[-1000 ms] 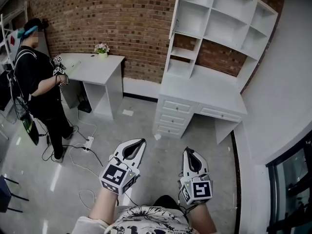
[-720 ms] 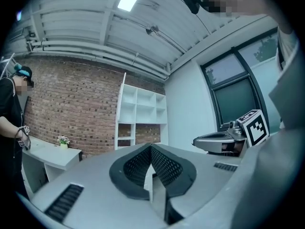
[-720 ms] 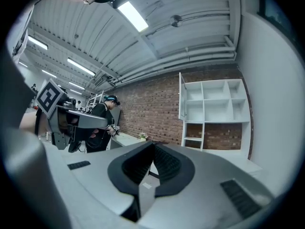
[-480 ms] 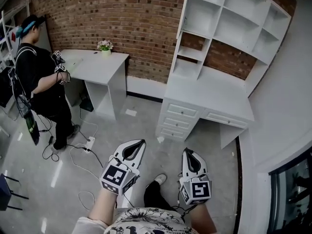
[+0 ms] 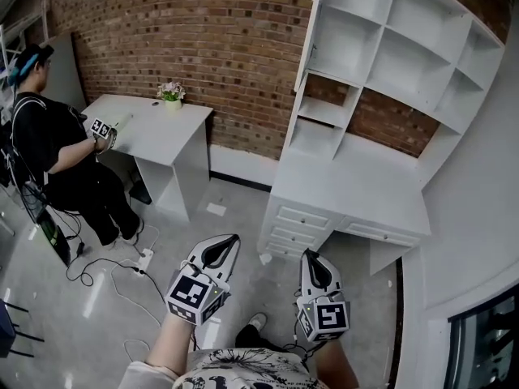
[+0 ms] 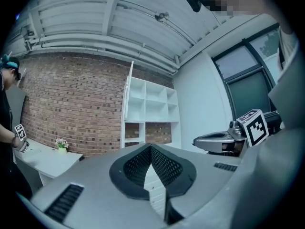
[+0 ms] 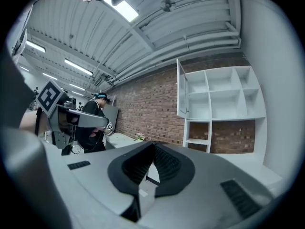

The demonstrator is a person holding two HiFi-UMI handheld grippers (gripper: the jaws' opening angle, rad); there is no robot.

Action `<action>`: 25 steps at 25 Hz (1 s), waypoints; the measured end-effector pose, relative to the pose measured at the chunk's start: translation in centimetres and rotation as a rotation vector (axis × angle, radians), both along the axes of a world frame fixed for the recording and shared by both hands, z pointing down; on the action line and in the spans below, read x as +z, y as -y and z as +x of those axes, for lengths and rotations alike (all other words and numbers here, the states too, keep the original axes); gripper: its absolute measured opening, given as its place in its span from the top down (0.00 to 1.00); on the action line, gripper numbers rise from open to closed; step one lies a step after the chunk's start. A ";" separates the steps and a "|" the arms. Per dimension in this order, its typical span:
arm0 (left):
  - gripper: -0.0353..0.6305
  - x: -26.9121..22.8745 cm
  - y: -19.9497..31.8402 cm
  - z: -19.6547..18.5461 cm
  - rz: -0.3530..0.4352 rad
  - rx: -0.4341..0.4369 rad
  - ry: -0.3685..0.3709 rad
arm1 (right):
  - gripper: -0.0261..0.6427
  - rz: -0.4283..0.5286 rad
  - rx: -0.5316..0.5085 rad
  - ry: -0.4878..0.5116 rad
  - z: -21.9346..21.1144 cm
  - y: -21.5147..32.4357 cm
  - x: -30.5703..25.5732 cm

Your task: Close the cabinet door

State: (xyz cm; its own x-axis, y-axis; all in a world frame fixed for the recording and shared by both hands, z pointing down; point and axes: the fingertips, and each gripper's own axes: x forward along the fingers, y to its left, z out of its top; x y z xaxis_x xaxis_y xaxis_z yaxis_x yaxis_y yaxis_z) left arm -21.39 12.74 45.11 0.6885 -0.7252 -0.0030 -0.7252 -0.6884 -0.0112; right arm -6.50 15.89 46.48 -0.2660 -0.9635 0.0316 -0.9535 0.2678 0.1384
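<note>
A white shelf unit [image 5: 389,63] stands on a white desk [image 5: 365,193] against the brick wall. Its cabinet door [image 5: 310,24] at the upper left hangs open, seen edge-on; it also shows in the left gripper view [image 6: 128,97] and the right gripper view [image 7: 181,90]. My left gripper [image 5: 233,238] [image 6: 151,147] is shut and empty, held level over the floor well short of the desk. My right gripper [image 5: 309,254] [image 7: 153,144] is beside it, also shut with nothing in it. Both point toward the shelf unit.
Another person [image 5: 49,144] is at a smaller white desk [image 5: 158,132] on the left, which carries a small flower pot [image 5: 170,92]. Cables and a power strip [image 5: 146,258] lie on the floor. Drawers [image 5: 296,225] fill the big desk's left side. A white wall [image 5: 486,217] borders the right.
The view has closed in on the shelf unit, which now looms larger and nearer. Both grippers moved forward with it, still shut. The other person shifted left and lower.
</note>
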 end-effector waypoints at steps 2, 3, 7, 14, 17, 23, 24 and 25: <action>0.95 -1.1 3.1 1.1 0.012 0.001 -0.006 | 0.96 0.011 -0.009 -0.009 1.0 3.2 -0.9; 0.95 -1.6 4.6 1.6 0.018 0.001 -0.010 | 0.96 0.015 -0.012 -0.010 1.6 4.8 -1.2; 0.95 -3.0 10.7 4.0 0.038 0.003 -0.010 | 0.96 0.034 -0.017 -0.004 4.1 10.6 -2.0; 0.95 -4.7 19.1 7.9 0.082 0.015 -0.008 | 0.96 0.038 -0.004 -0.016 8.0 18.8 -2.8; 0.95 -5.0 22.1 9.1 0.099 0.016 -0.005 | 0.96 0.053 0.002 -0.025 9.4 21.7 -3.1; 0.95 -7.6 27.2 11.3 0.117 0.090 -0.026 | 0.96 0.062 0.020 -0.032 11.6 27.4 -4.1; 0.95 -8.9 28.2 11.6 0.148 0.104 -0.031 | 0.96 0.067 0.028 -0.037 12.0 28.5 -4.4; 0.95 -10.1 29.3 11.9 0.181 0.113 -0.032 | 0.96 0.072 0.037 -0.041 12.3 29.5 -4.9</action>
State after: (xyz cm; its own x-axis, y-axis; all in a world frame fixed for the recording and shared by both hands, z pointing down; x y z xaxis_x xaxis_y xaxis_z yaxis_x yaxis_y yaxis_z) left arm -9.47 -16.55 34.97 0.7627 -0.6294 -0.1488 -0.6457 -0.7540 -0.1203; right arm 5.81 -13.65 41.62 -0.2303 -0.9727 -0.0280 -0.9555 0.2206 0.1956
